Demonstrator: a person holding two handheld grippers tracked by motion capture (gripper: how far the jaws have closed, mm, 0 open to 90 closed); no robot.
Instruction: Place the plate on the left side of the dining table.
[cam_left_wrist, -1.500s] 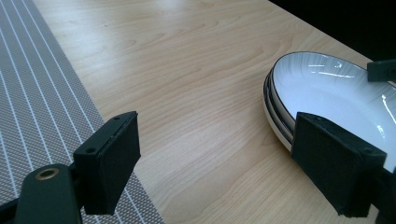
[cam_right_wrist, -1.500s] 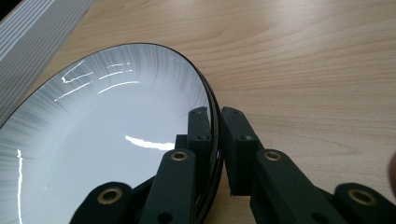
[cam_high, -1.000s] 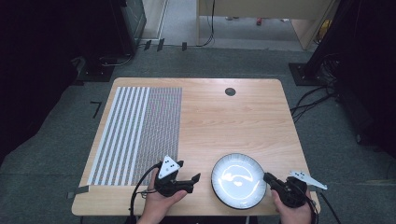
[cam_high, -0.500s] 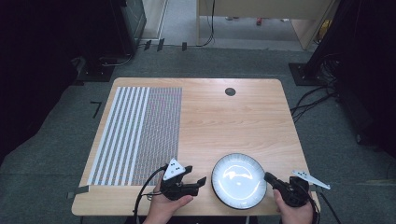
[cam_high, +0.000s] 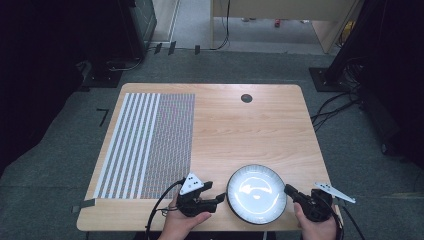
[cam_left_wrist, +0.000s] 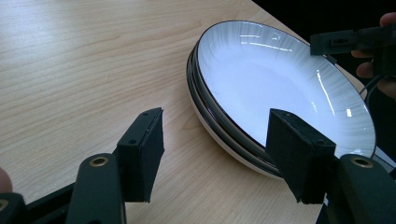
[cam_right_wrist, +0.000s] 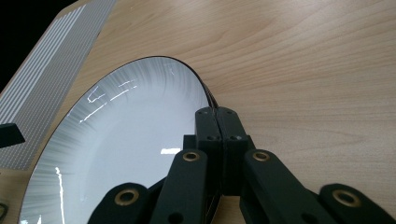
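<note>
A white plate with a dark rim (cam_high: 256, 192) lies near the table's front edge; in the left gripper view it tops a stack of plates (cam_left_wrist: 280, 88). My right gripper (cam_high: 288, 190) is shut on the plate's right rim (cam_right_wrist: 140, 140), pads (cam_right_wrist: 208, 122) pressed together over the edge. My left gripper (cam_high: 216, 192) sits just left of the stack. Its jaws have just been closing and still stand apart in the left gripper view (cam_left_wrist: 224, 144). The stack's near edge lies by the right pad (cam_left_wrist: 299, 149), with no contact. The right gripper (cam_left_wrist: 334, 41) appears at the far rim.
A striped grey-and-white mat (cam_high: 150, 145) covers the table's left part. A small black round cap (cam_high: 246, 98) sits near the far edge. Bare wood (cam_high: 250, 135) lies beyond the plates. Cables and dark equipment stand on the floor around the table.
My left gripper has shifted slightly right toward the plates and its jaws have narrowed. The right gripper and the plates have stayed put.
</note>
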